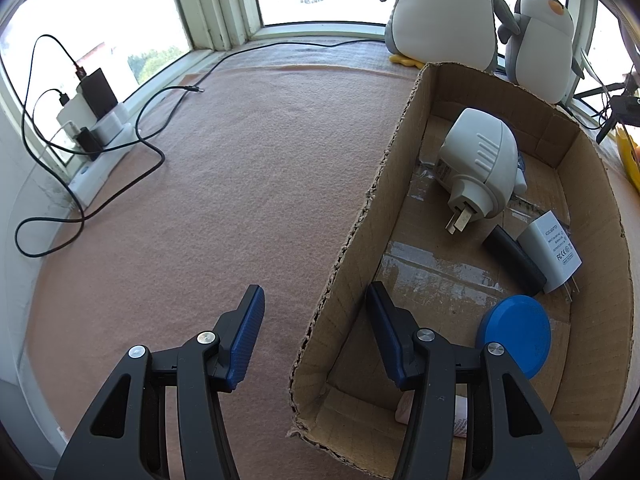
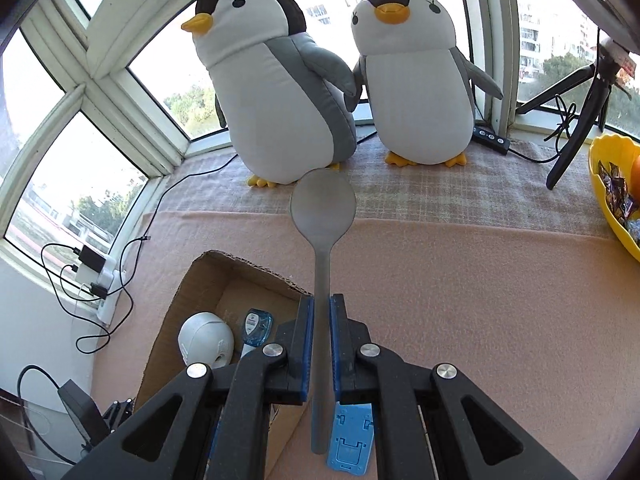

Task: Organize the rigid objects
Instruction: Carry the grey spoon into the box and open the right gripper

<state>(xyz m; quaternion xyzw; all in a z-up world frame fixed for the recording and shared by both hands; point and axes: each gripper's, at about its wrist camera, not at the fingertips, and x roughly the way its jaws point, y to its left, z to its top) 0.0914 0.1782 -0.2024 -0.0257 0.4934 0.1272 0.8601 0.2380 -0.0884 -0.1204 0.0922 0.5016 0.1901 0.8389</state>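
My right gripper [image 2: 320, 307] is shut on the handle of a grey metal spoon [image 2: 323, 208], held in the air with its bowl pointing away toward the penguins. Under it lies a blue folding stand [image 2: 350, 440] on the pink blanket. My left gripper [image 1: 314, 289] is open and straddles the left wall of the cardboard box [image 1: 360, 216], one finger outside and one inside; the pads do not touch the wall. In the box lie a white plug-in device [image 1: 476, 164], a white charger [image 1: 550, 256], a black cylinder [image 1: 514, 260] and a blue round lid [image 1: 516, 330].
Two plush penguins [image 2: 276, 92] stand at the window behind the box [image 2: 208, 276]. A power strip with chargers and black cables [image 1: 92, 120] sits at the left sill. A tripod [image 2: 580, 112] and a yellow bowl of sweets [image 2: 616, 196] are at the right.
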